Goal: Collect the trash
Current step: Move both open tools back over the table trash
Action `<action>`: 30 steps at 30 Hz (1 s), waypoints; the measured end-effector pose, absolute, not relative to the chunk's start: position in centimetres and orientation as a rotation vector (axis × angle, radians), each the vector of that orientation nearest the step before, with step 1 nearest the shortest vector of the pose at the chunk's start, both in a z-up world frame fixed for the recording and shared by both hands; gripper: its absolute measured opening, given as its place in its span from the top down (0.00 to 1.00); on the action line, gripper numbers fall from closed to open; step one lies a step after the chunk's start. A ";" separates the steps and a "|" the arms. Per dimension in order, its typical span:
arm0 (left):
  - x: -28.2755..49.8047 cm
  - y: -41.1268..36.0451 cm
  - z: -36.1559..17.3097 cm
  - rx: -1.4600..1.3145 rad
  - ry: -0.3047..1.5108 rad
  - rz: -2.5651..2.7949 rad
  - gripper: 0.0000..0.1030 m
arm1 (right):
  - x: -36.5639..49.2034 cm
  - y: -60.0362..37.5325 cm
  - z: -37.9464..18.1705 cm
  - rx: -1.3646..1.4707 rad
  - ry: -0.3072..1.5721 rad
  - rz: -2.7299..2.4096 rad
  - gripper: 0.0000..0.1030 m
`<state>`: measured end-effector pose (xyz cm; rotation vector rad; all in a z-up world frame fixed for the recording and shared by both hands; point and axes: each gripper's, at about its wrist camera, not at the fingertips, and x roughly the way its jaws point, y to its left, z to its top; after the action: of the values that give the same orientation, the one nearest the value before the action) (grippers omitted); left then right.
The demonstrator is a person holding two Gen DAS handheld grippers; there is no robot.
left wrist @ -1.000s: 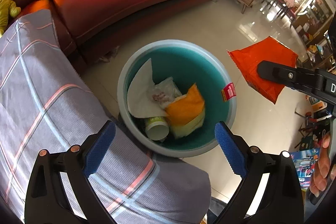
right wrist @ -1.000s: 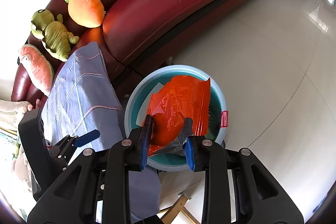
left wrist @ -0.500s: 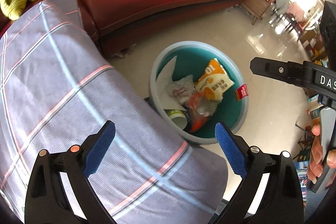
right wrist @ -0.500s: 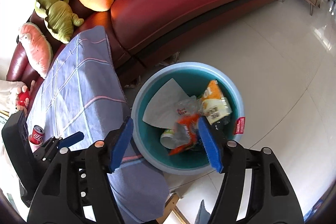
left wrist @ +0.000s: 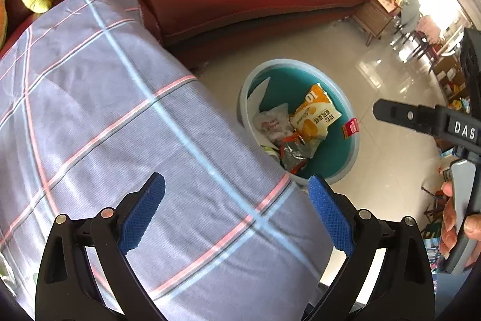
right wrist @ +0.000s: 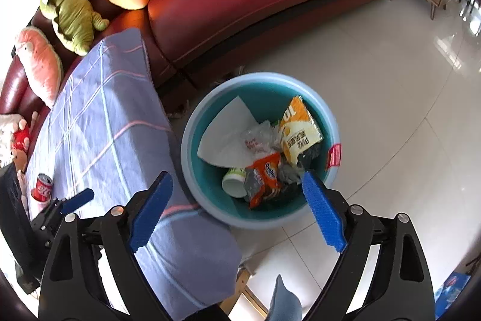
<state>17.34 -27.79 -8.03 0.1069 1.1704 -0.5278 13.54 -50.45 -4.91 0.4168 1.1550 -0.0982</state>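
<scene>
Now that the orange snack wrapper (right wrist: 266,175) lies in the teal bin (right wrist: 315,208) among a yellow chip bag (right wrist: 297,130), a white paper sheet (right wrist: 228,134) and a paper cup (right wrist: 234,185), the drop-off step looks finished and the hunt for the next piece of trash is due. The right gripper (right wrist: 237,211) hangs just above the bin's near rim with the wrapper below and ahead of its fingers; its jaws have just been opening and now stand spread wide, with nothing between the pads. The left gripper (left wrist: 237,214) is likewise spread and empty, poised over the checked cloth on the table (left wrist: 120,116), with the bin ahead of it and to its right.

The likeliest next target is the red soda can (right wrist: 42,187), which stands upright on the cloth well to the left of the right gripper and close beside the left gripper's blue finger as the right wrist view shows it. Fetching it would call for swinging a gripper away from the bin, across the table, lining the spread jaws on either side of the can's round wall, and closing gently enough not to tip or crush it. Whether the can is empty cannot be told.
</scene>
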 end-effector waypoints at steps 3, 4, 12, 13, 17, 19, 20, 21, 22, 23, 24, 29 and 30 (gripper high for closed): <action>16.7 -26.7 -7.6 0.102 1.159 -0.518 0.06 | 12.8 -49.2 -4.6 0.402 1.156 -0.095 0.18; 16.5 -26.3 -7.5 0.101 1.156 -0.515 0.06 | 12.6 -48.8 -4.5 0.399 1.155 -0.091 0.18; 14.2 -21.9 -6.2 0.086 1.119 -0.480 0.05 | 11.3 -43.7 -3.9 0.358 1.160 -0.030 0.18; 13.9 -21.0 -6.0 0.079 1.116 -0.472 0.05 | 11.2 -42.8 -3.8 0.351 1.163 -0.019 0.18; 12.6 -17.7 -5.5 0.066 1.092 -0.435 0.05 | 11.0 -39.4 -3.1 0.320 1.159 0.032 0.18; 12.1 -15.8 -5.3 0.053 1.086 -0.410 0.05 | 11.0 -37.6 -2.8 0.303 1.155 0.051 0.18; 11.7 -14.9 -5.3 0.045 1.083 -0.401 0.05 | 11.0 -36.9 -2.6 0.299 1.154 0.061 0.18; 11.4 -13.9 -5.2 0.037 1.081 -0.389 0.05 | 10.9 -36.1 -2.5 0.295 1.153 0.072 0.18; 11.0 -12.7 -5.2 0.032 1.078 -0.376 0.05 | 10.9 -34.9 -2.3 0.284 1.151 0.085 0.18; 10.6 -11.7 -5.1 0.029 1.077 -0.364 0.05 | 10.8 -34.1 -2.1 0.276 1.151 0.095 0.18; 10.4 -10.9 -5.0 0.028 1.076 -0.355 0.05 | 10.8 -33.1 -2.0 0.265 1.152 0.108 0.18; 8.5 -5.2 -4.6 0.024 1.053 -0.277 0.05 | 10.8 -27.4 -1.9 0.209 1.175 0.186 0.18; 8.0 -3.8 -4.5 0.020 1.047 -0.255 0.05 | 10.9 -26.3 -1.9 0.195 1.181 0.202 0.18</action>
<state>8.02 -3.75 -4.51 0.0198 1.0475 -0.2551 10.94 -26.26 -1.91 0.1952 1.1815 0.2016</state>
